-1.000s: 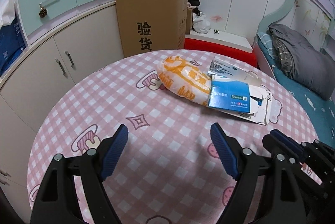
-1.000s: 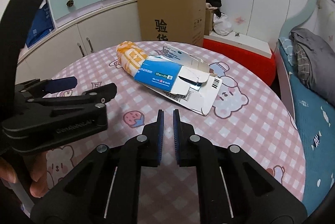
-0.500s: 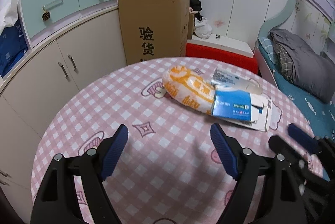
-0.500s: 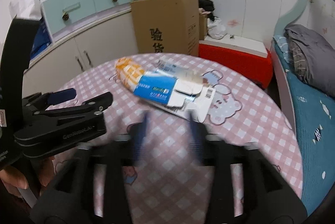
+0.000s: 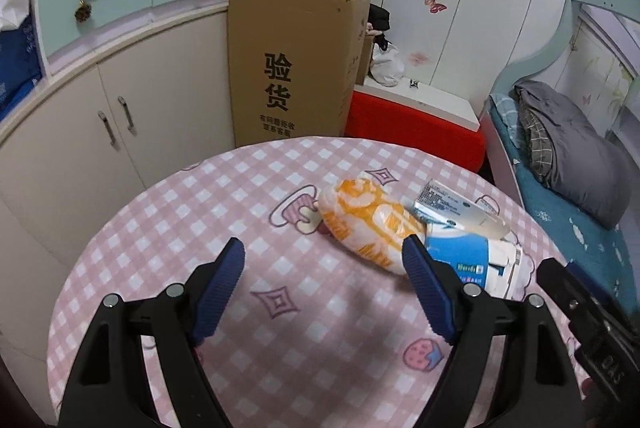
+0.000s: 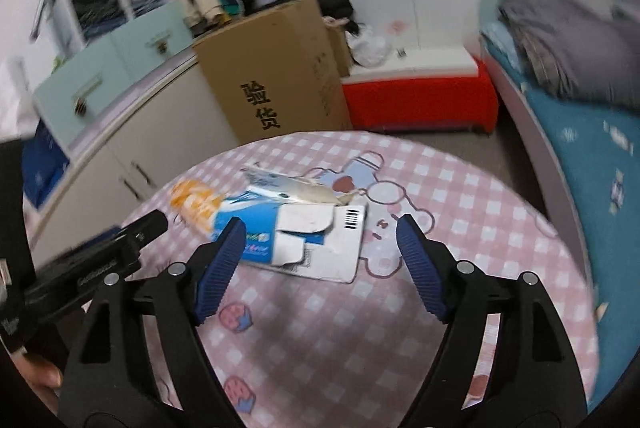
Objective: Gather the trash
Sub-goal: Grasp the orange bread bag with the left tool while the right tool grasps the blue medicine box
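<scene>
On the round table (image 5: 168, 228) with its pink checked cloth, the trash lies in a heap toward the far right side: the left wrist view shows the orange-and-white bag (image 5: 368, 228) plainly with the blue carton (image 5: 460, 256) touching its right end, while the blurred right wrist view shows the carton's torn white flaps and the flattened white card (image 6: 340, 248) with a barcode beneath it, the bag (image 6: 196, 203) only peeking out behind. The left gripper (image 5: 324, 284) and the right gripper (image 6: 318, 256) both hang above the cloth with jaws spread wide, holding nothing, and the right one frames the carton (image 6: 256, 228). Behind the table stand a tall cardboard box (image 5: 296, 67), cream cabinets (image 5: 120, 115), a red bench (image 5: 412, 123) and a bed (image 5: 560, 195) at the right.
</scene>
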